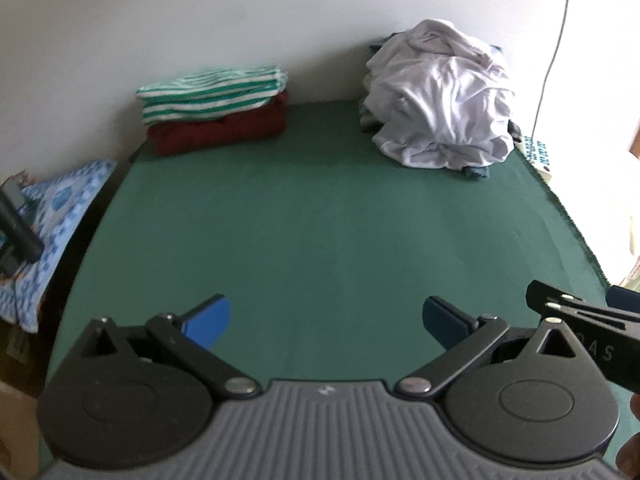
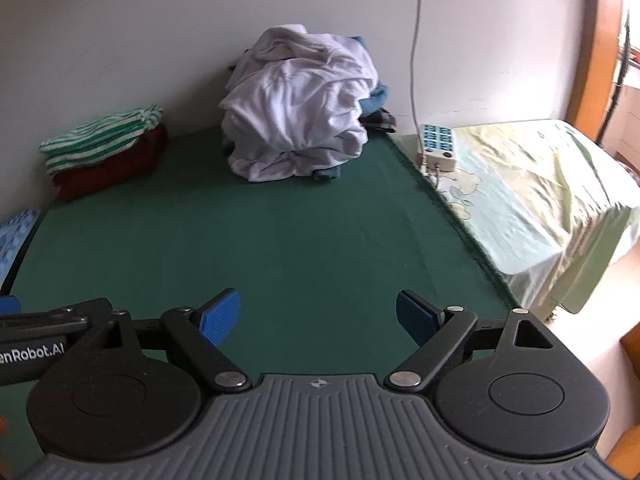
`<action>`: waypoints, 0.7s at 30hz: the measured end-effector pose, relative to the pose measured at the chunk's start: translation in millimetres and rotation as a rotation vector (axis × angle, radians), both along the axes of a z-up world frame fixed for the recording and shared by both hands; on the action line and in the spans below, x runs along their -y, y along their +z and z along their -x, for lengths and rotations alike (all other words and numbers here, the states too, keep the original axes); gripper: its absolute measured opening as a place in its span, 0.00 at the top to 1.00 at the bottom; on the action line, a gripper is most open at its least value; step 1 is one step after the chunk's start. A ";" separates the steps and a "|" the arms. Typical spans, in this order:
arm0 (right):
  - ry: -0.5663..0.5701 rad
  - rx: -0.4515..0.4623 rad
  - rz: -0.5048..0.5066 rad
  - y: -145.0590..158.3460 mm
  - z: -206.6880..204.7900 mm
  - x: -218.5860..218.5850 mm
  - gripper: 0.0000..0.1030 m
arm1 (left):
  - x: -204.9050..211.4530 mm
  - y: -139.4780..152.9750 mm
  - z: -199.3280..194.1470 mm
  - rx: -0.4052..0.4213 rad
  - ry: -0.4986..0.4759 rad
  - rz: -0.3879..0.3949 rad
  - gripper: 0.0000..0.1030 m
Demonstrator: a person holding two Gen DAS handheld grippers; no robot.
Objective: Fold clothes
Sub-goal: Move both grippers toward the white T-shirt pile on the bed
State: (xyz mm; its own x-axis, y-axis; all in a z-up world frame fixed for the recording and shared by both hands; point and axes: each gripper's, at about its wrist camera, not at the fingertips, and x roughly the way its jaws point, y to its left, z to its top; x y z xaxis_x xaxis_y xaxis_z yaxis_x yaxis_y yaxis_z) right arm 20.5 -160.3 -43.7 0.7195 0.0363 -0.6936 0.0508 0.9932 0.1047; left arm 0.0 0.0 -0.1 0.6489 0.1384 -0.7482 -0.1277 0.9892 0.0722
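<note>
clothes for folding sit in two groups at the far edge of the green tabletop, against the white wall. unfolded pile: a crumpled white garment heaped over darker items, far right corner; blue fabric shows at its base and behind it. folded stack: a green-and-white striped garment lying flat on a dark red garment, far left corner, well apart from the pile. the middle and near areas of the tabletop carry no garment. left claw: jaws spread wide, blue pads apart, nothing between them, held above the near edge of the tabletop and angled downward. right claw: jaws likewise spread wide, nothing between them, above the near edge, angled downward. the two claws are side by side; each appears at the edge of the other's wrist view. right of the tabletop: a white power strip with blue sockets and a white cable running up the wall, resting on a surface draped in a pale green cloth. left of the tabletop: a blue patterned cloth.
</note>
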 end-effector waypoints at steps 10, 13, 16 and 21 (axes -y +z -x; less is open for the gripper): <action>0.059 -0.018 -0.008 -10.7 1.8 -4.9 0.19 | -9.8 -2.2 3.9 0.002 0.013 -0.013 0.01; 0.043 -0.016 -0.001 -8.7 2.3 -4.8 0.19 | -10.3 1.1 -10.3 -0.001 -0.007 0.004 0.01; 0.007 -0.015 0.010 -7.3 1.5 -1.9 0.19 | -7.5 2.2 -19.0 0.003 -0.041 0.018 0.01; -0.057 -0.026 0.002 -7.3 -0.3 0.4 0.19 | -4.5 4.7 -25.6 -0.006 -0.113 0.011 0.01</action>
State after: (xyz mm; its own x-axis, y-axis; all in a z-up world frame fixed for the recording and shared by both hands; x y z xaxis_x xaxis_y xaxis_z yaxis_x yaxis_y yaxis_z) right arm 20.8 -160.7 -51.0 0.7022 -0.0051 -0.7120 0.1097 0.9888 0.1011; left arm 25.6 4.6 4.6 0.6555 0.0568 -0.7531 -0.0153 0.9980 0.0619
